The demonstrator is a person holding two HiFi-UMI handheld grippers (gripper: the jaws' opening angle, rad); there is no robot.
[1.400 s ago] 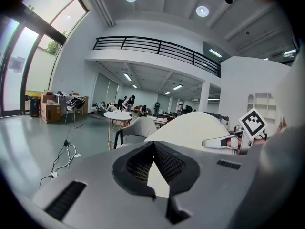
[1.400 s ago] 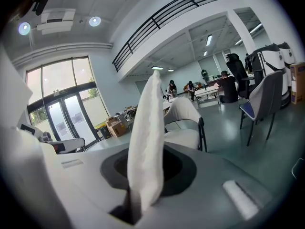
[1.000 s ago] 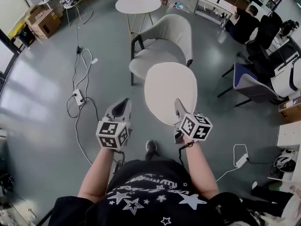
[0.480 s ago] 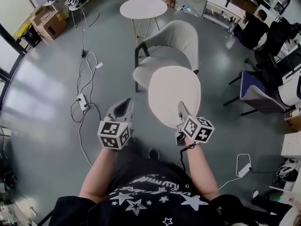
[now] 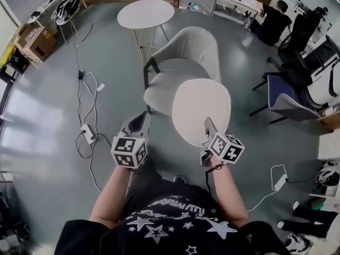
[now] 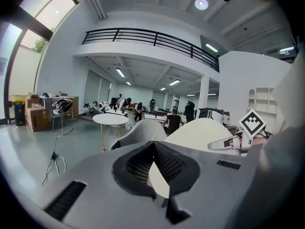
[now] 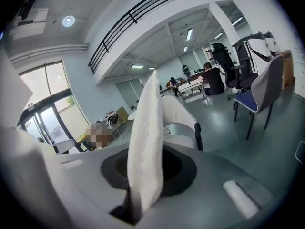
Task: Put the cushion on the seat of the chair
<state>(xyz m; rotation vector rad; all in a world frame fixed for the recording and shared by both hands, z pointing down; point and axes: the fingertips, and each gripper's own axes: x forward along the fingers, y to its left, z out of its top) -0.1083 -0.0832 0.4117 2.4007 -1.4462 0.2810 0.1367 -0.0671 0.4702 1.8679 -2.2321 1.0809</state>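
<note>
The right gripper (image 7: pixel 139 197) has its fingers closed narrow on the near rim of the cream oval cushion (image 7: pixel 145 142), which rises from them edge-on as a thin padded slab with a soft rounded border. In the head view the right gripper (image 5: pixel 208 124) holds that rim from below and the cream oval cushion (image 5: pixel 202 108) hangs in the air, its broad smooth face turned up, plain and unpatterned. Its far edge overlaps the front right part of the seat of the pale upholstered shell chair (image 5: pixel 162 92); whether the two touch cannot be told.

The left gripper (image 6: pixel 153 144) has its fingers together at the tips with nothing gripped. In the head view the left gripper (image 5: pixel 139 119) sits just beside the cushion's left edge, near the chair's front left corner and dark leg.

The chair's curved back stands on the far side of the seat, with the seat open toward the person. Behind it is a round white surface on thin legs (image 5: pixel 145 13). To the left the grey floor (image 5: pixel 37 110) lies wide, crossed by white cables and a power strip (image 5: pixel 86 134). To the right a blue office chair (image 5: pixel 284 94) stands well apart.
</note>
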